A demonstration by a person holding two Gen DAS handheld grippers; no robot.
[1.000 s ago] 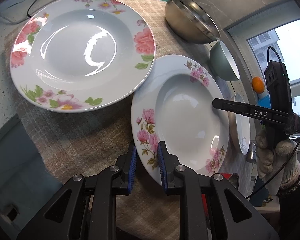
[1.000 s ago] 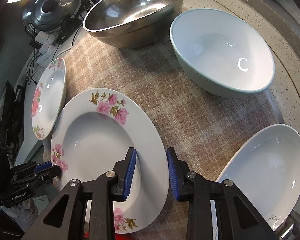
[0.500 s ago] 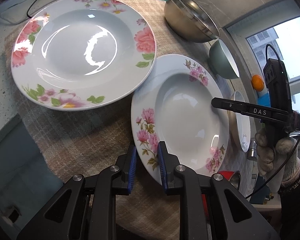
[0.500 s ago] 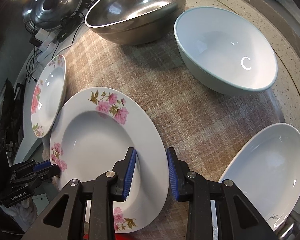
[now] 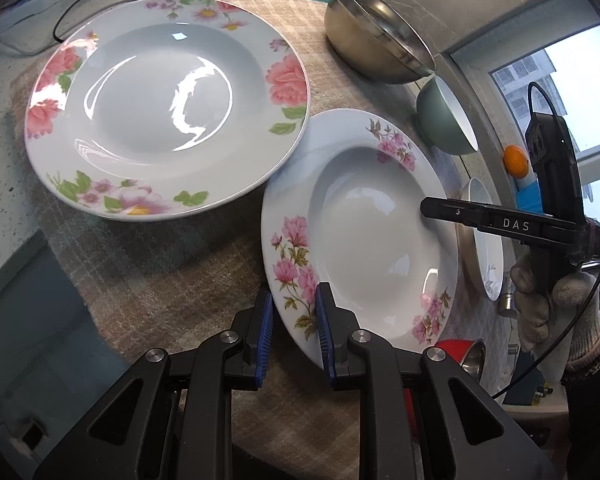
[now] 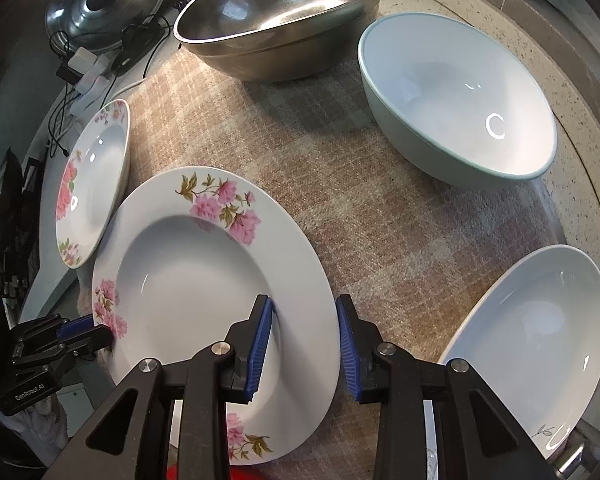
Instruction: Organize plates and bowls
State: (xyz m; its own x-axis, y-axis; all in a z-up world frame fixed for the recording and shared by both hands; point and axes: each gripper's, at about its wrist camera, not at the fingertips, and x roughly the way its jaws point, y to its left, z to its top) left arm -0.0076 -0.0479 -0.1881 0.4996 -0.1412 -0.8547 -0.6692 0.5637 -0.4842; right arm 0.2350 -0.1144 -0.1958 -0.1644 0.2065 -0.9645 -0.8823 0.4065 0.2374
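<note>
A small white plate with pink flowers (image 5: 360,232) (image 6: 196,280) lies on the checked mat (image 5: 160,272). My left gripper (image 5: 295,320) is shut on its near rim, one pad inside and one outside. My right gripper (image 6: 303,340) straddles the opposite rim. Its jaws are opening, and the outer pad stands just off the plate's edge. A larger plate with red and pink flowers (image 5: 160,104) (image 6: 96,176) lies beside it, and their rims meet. A gloved hand (image 5: 556,304) holds the right gripper.
A steel bowl (image 6: 280,20), a pale green bowl (image 6: 456,112) and a white bowl (image 6: 540,340) stand on the mat around the small plate. A pot lid (image 6: 104,0) and cables lie at the back. A red cup (image 5: 456,350) stands below the counter edge.
The right gripper's jaws stand slightly wider around the small plate's rim. The left gripper and both plates have kept still.
</note>
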